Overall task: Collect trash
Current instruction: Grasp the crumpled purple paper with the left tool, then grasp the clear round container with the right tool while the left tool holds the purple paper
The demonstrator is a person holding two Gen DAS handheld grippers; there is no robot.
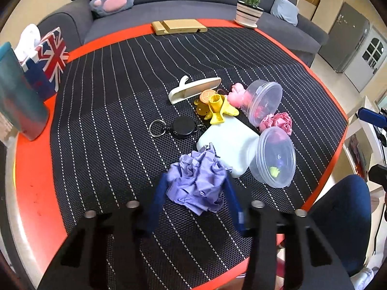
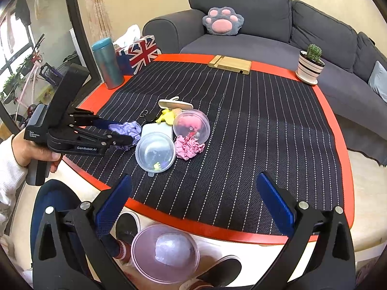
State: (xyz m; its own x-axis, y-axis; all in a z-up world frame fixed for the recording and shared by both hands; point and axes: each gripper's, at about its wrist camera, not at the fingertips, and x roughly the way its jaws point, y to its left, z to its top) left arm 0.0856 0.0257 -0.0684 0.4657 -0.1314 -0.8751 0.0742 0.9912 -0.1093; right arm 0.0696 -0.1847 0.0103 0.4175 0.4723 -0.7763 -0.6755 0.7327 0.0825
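Left gripper (image 1: 196, 186) clamped on purple paper wad (image 1: 197, 183), near table edge beside white box. Right gripper (image 2: 193, 203) wide apart, empty, farther off. Pink bin (image 2: 165, 253) below, floor-side.

Red table (image 2: 338, 142) carries a black striped mat (image 2: 254, 149) under clutter.

Your left wrist camera looked steeply down, close over the mat (image 1: 101, 111); your right watched from the table's edge, sharing its clutter.
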